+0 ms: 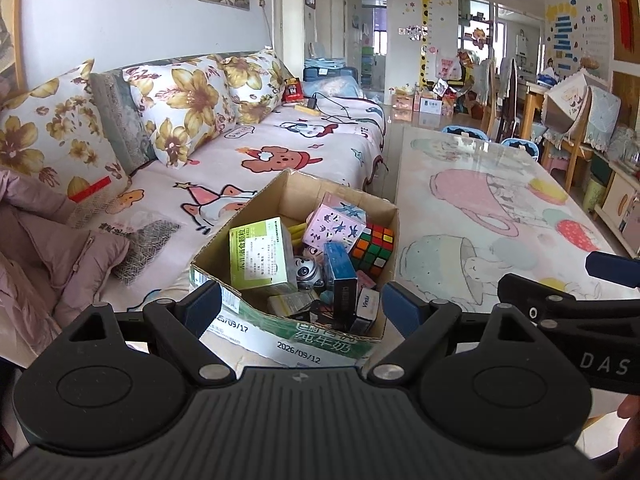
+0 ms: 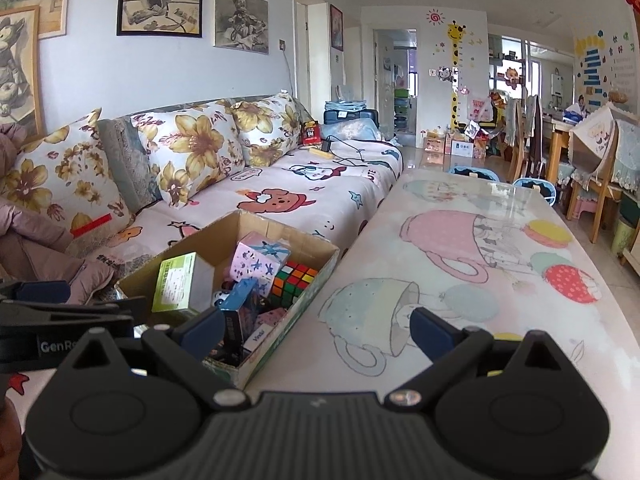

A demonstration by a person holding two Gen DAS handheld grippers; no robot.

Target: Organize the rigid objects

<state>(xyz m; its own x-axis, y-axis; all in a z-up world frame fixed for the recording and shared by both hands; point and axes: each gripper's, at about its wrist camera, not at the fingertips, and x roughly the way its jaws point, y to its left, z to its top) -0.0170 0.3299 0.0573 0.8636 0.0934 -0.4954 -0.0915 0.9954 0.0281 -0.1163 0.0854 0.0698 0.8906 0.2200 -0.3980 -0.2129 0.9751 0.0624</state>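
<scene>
Rigid objects fill a cardboard box [image 1: 256,320] that sits at the near left corner of the table [image 1: 500,216], right against the sofa [image 1: 304,148]. Inside it, a green-and-white medicine carton [image 1: 260,254] stands upright at the left wall, a pink patterned cube [image 1: 334,222] leans toward the back, and a Rubik's cube [image 1: 372,248] rests against the right wall. Between them lie a small panda figure [image 1: 308,272], a blue box [image 1: 340,276] standing on end, and a white box [image 1: 367,303] at the front right corner (its printing is too small to read with confidence).

In the left wrist view, the left gripper [image 1: 302,306] hovers just in front of the box with its jaws spread wide and nothing between them, the blue fingertips [image 1: 204,308] framing the box's near wall. In the right wrist view, the right gripper [image 2: 316,330] is likewise spread apart and empty, positioned just to the right of the box over the table's edge; its left fingertip overlaps the box contents in the picture, though I cannot tell whether it touches anything.

A printed cloth with teacups and a strawberry covers the table. Floral cushions [image 2: 192,148] line the back of the sofa, and a pinkish padded jacket [image 1: 52,240] lies at its near end.
</scene>
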